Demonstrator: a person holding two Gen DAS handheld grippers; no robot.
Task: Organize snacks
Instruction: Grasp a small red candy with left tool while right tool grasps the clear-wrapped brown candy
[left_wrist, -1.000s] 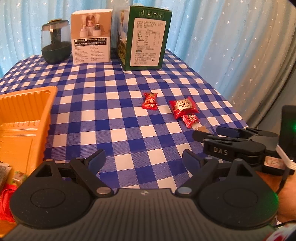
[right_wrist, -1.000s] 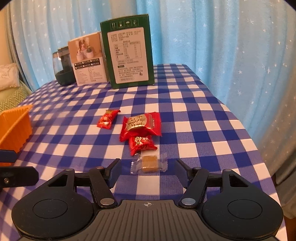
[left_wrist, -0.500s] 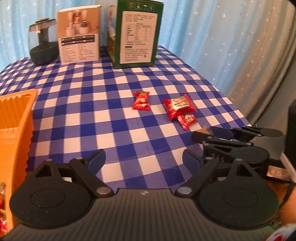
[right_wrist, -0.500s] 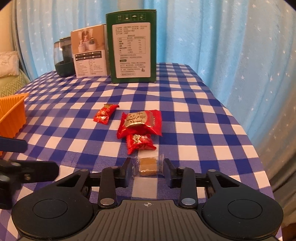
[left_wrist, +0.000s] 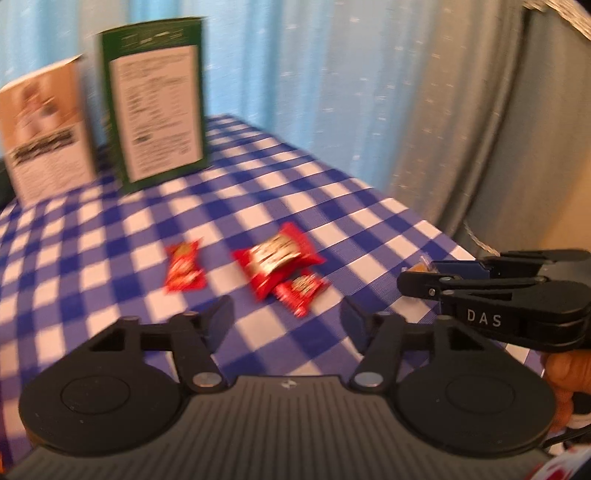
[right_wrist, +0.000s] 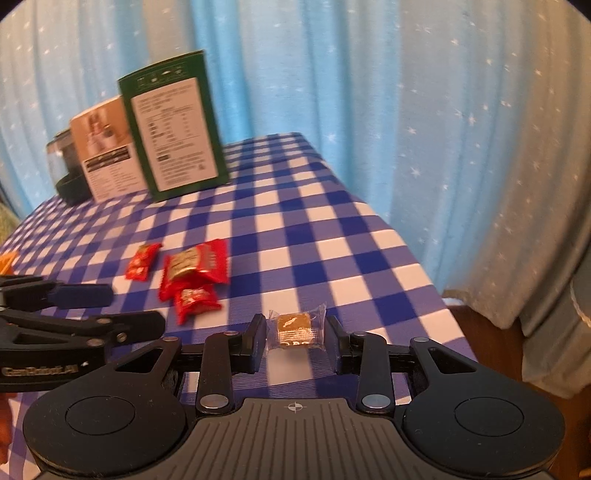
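Note:
My right gripper (right_wrist: 295, 334) is shut on a clear-wrapped brown candy (right_wrist: 295, 326) and holds it lifted above the checked tablecloth; the candy's tip also shows in the left wrist view (left_wrist: 421, 266). Three red snack packets lie on the cloth: a small one (left_wrist: 183, 271), a large one (left_wrist: 277, 258) and another small one (left_wrist: 301, 290). They also show in the right wrist view, with the large one (right_wrist: 194, 264) in the middle. My left gripper (left_wrist: 286, 312) is open and empty, just short of the red packets.
A green carton (right_wrist: 173, 123), a white-and-tan box (right_wrist: 105, 147) and a dark jar (right_wrist: 64, 173) stand at the table's far side. A blue starred curtain hangs behind. The table's right edge (right_wrist: 417, 258) is near. A corner of the orange tray (right_wrist: 7, 260) shows at left.
My right gripper closed on the clear-wrapped candy and lifted it off the cloth. My left gripper swung right toward the red packets, and the orange tray left its view.

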